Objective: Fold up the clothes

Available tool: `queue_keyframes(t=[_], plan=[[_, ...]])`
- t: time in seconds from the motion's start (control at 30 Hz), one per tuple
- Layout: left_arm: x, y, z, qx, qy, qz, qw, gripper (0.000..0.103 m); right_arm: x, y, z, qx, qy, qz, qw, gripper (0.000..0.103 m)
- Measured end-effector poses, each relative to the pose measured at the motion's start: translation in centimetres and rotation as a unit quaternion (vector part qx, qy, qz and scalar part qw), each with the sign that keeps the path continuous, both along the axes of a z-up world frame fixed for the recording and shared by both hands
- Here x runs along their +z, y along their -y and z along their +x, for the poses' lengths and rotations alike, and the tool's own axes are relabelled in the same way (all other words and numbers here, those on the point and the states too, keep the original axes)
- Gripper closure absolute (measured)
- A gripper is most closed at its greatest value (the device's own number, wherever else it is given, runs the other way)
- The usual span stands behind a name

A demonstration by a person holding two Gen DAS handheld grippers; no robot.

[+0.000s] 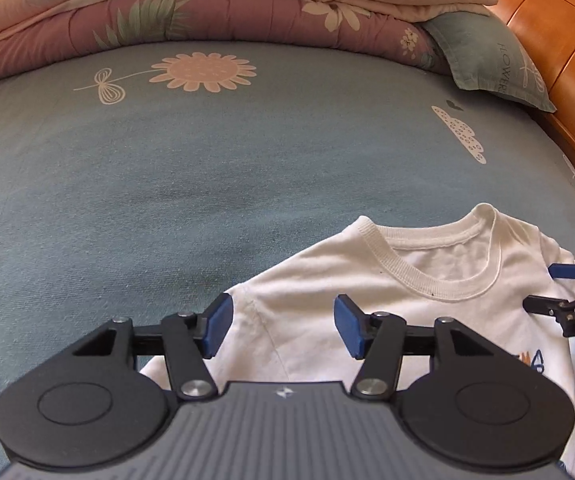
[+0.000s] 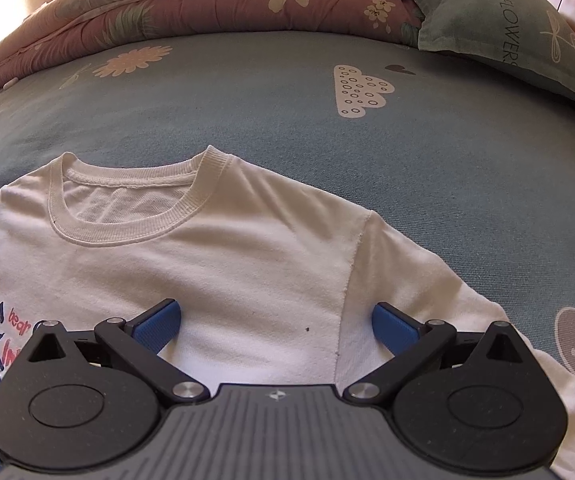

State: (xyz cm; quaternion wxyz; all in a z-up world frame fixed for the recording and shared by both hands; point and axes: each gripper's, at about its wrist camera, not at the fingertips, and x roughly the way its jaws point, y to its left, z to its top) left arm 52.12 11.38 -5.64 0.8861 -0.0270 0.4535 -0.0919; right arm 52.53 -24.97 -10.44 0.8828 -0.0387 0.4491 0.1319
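White T-shirt (image 2: 223, 248) flat on my blue bedsheet (image 1: 167, 184), collar toward folded quilt (image 1: 191, 12), my left gripper (image 1: 281, 326) jaws apart over one shoulder seam, nothing between them, my right gripper (image 2: 275, 328) spread wide over the other shoulder, pillow (image 2: 527, 28) far right.

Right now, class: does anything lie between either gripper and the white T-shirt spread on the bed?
Nothing visible does. The left gripper and the right gripper both stand open directly over the T-shirt, with only bare cloth between their pads. The bedsheet around it shows no loose items.
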Motion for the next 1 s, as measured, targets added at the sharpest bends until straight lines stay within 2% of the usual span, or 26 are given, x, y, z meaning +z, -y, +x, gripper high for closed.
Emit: queue_keyframes(t=[0.13, 0.23, 0.33, 0.43, 0.5, 0.6, 0.7, 0.8, 1.0], plan=[[1.2, 0.2, -4.0, 0.007, 0.008, 0.021, 0.9997, 0.046, 1.3, 0.4, -1.1, -0.005, -0.02, 0.022, 1.0, 0.0], [1.0, 0.2, -6.6, 0.011, -0.007, 0.026, 0.9996, 0.045, 2.6, 0.5, -3.4, -0.002, -0.019, 0.043, 0.999, 0.0], [-0.3, 0.2, -8.1, 0.016, -0.045, 0.032, 0.9983, 0.044, 3.4, 0.1, -6.5, 0.01, -0.037, 0.056, 0.998, 0.0], [-1.7, 0.6, -9.1, 0.016, -0.079, 0.076, 0.9938, 0.045, 3.3, -0.6, -9.7, 0.027, -0.066, 0.048, 0.996, 0.0], [-1.4, 0.5, -10.1, 0.019, -0.08, 0.065, 0.9945, 0.046, 3.3, -0.7, -11.8, 0.036, -0.085, 0.047, 0.995, 0.0], [-0.5, 0.3, -11.7, 0.025, -0.078, 0.038, 0.9959, 0.042, 3.5, -0.2, -14.7, 0.038, -0.112, 0.065, 0.991, 0.0], [-0.2, 0.8, -13.3, 0.027, -0.089, 0.038, 0.995, 0.041, 3.7, 0.6, -17.2, 0.02, -0.141, 0.092, 0.986, 0.0], [0.2, 1.3, -14.8, 0.03, -0.105, 0.028, 0.9936, 0.041, 4.3, 0.4, -19.2, 0.02, -0.143, 0.091, 0.985, 0.0], [1.4, 2.5, -18.6, 0.019, -0.132, 0.028, 0.9906, 0.041, 7.5, -1.5, -21.5, 0.081, -0.092, 0.09, 0.988, 0.0]])
